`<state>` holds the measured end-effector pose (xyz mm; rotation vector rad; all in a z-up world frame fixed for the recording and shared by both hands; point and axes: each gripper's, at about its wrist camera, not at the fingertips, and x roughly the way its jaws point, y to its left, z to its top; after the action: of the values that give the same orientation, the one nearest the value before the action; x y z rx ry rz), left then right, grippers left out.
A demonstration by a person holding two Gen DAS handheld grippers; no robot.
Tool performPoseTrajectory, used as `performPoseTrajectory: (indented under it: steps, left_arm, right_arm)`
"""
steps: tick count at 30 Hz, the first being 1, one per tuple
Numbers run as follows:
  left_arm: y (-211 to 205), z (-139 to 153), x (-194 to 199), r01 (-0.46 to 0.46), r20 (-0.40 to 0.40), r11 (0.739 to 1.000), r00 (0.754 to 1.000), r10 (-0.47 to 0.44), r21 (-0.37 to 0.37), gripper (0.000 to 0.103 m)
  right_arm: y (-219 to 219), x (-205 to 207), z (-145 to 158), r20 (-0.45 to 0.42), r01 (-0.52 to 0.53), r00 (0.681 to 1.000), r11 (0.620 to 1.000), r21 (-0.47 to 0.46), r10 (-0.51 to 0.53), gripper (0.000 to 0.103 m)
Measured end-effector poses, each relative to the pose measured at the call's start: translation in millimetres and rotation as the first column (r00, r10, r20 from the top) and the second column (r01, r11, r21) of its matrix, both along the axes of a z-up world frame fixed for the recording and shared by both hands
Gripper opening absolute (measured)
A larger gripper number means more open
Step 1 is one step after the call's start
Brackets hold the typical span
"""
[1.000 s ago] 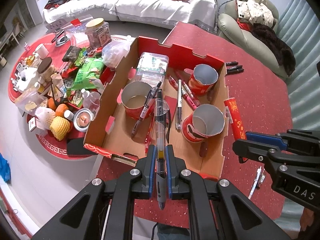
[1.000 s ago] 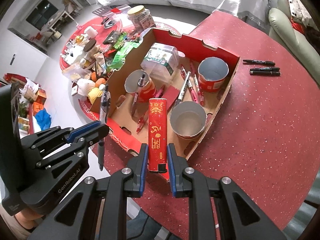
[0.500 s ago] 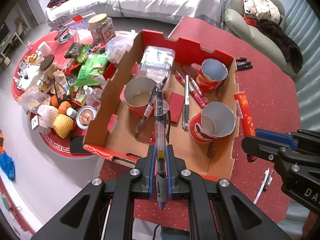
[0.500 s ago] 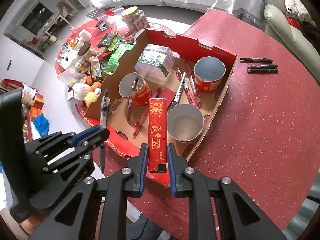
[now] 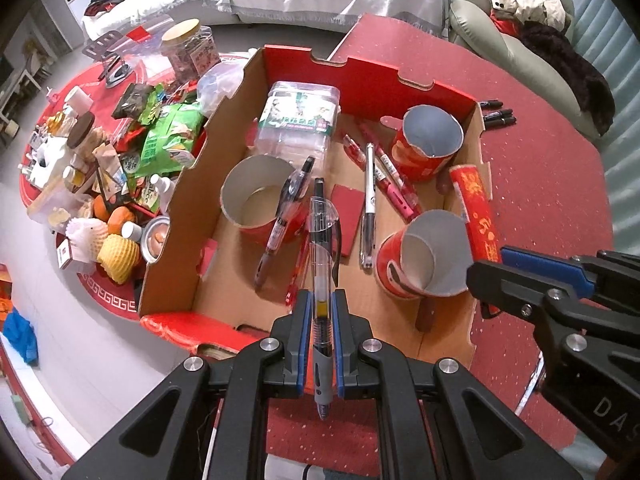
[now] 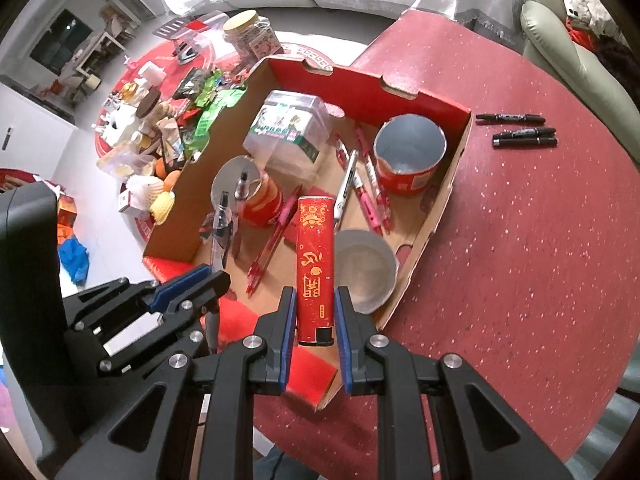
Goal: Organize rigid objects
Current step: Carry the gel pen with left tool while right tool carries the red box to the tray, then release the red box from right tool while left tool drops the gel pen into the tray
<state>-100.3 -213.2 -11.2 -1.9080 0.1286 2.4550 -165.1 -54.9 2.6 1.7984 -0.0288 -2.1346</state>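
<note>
1. The left gripper point(image 5: 320, 336) has its fingers clenched on a clear gel pen point(image 5: 322, 264), held above the near edge of the cardboard box point(image 5: 182, 256).
2. The right gripper point(image 6: 315, 334) grips a red lighter point(image 6: 315, 264) over the box's near corner, beside a paper cup point(image 6: 366, 270).
3. Loose pens point(image 5: 369, 204) lie on the box floor; three black markers point(image 6: 520, 132) rest on the red worktop point(image 6: 520, 280).

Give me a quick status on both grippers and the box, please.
Left gripper shut on pen. Right gripper shut on red lighter. Both above box; near cup empty. Nothing blocking.
</note>
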Motion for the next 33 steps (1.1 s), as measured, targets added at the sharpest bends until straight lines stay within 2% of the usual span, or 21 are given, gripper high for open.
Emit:
performPoseTrajectory:
  steps: [14, 33]
  left_arm:
    - [8, -26, -25, -0.055, 0.055, 0.998, 0.997, 0.054, 0.012, 0.011]
    - [15, -59, -46, -0.095, 0.133, 0.995, 0.986, 0.096, -0.018, 0.011]
  right_arm:
    - [-1, -44, -21, 0.014, 0.005, 1.000, 0.999, 0.050, -0.005, 0.020]
    - [-3, -69, -61, 0.080, -0.004, 0.997, 0.994, 0.112, -0.005, 0.021]
